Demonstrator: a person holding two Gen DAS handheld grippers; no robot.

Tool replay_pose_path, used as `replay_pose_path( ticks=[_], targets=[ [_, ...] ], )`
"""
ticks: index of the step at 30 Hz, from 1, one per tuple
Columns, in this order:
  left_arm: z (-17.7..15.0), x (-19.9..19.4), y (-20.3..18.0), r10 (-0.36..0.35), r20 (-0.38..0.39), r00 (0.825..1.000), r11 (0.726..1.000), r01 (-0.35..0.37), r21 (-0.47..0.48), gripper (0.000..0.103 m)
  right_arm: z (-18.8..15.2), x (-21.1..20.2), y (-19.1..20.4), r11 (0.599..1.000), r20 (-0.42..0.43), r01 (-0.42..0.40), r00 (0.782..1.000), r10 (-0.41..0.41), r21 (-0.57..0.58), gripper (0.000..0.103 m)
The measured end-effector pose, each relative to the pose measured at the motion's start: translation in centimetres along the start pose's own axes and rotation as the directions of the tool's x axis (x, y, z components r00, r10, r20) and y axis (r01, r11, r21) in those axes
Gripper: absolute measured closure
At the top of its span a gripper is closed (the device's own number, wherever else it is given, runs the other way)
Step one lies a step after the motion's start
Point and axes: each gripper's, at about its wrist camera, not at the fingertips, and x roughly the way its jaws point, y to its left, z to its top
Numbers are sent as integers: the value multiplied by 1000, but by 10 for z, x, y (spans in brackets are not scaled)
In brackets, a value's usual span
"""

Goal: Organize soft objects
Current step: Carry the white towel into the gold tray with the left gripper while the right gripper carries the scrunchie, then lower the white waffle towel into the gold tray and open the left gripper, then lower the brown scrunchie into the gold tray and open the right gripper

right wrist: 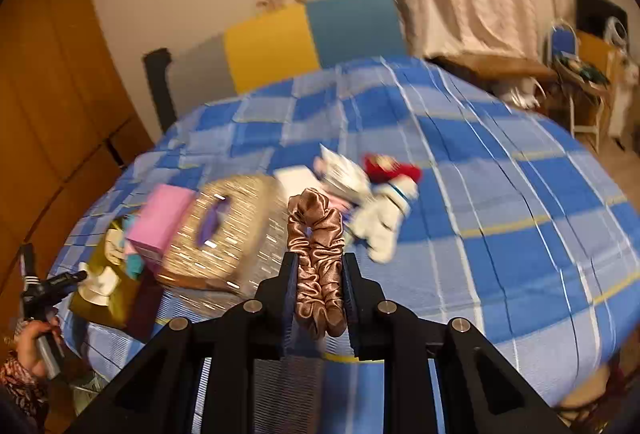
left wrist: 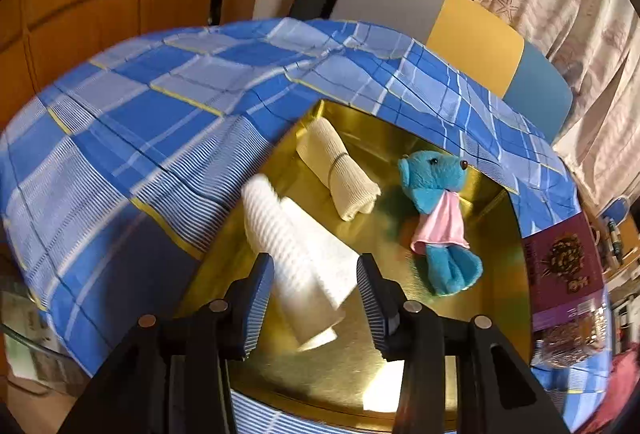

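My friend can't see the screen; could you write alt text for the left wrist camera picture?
Open left gripper above a white ribbed cloth roll in a gold box, beside a cream rolled cloth and a blue teddy bear wearing pink, on a blue checked tablecloth.

Inside the gold tin [left wrist: 500,274], bare floor lies open between the white roll [left wrist: 304,254], cream roll [left wrist: 340,174] and teddy [left wrist: 440,218].

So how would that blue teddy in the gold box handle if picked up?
The blue teddy looks plush, so probably light and squashy. Its legs splay, so likely floppy. Lying flat in the gold box, it seems unlikely to roll.
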Motion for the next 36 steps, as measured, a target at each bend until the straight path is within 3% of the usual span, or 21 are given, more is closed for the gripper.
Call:
replay_pose_path(
  ticks=[5,9,14,18,21,29,36],
  targets=[
    [-6,-15,0,14,50,999,999,-15,34,45,19,-4,53,993,32,-80,996,83,-82,81],
    [-12,-27,-1,2,70,998,998,-6,64,44,27,5,99,979,24,-151,988,155,-137,81],
    [-30,-50,5,-13,123,992,1000,12,12,44,29,24,156,953,-15,-234,972,236,-195,81],
    [-48,-56,13,-52,85,995,996,57,-62,44,23,54,208,922,-89,-313,950,301,-227,81],
    [-57,-58,17,-45,75,996,994,52,-95,44,14,78,242,903,-148,-356,933,328,-241,81],
    [-65,-61,30,0,97,995,984,17,-175,44,-19,149,324,868,-311,-416,891,330,-271,81],
    [-65,-59,41,16,87,996,976,3,-216,44,-40,218,369,880,-425,-408,860,282,-243,81]
  ],
)
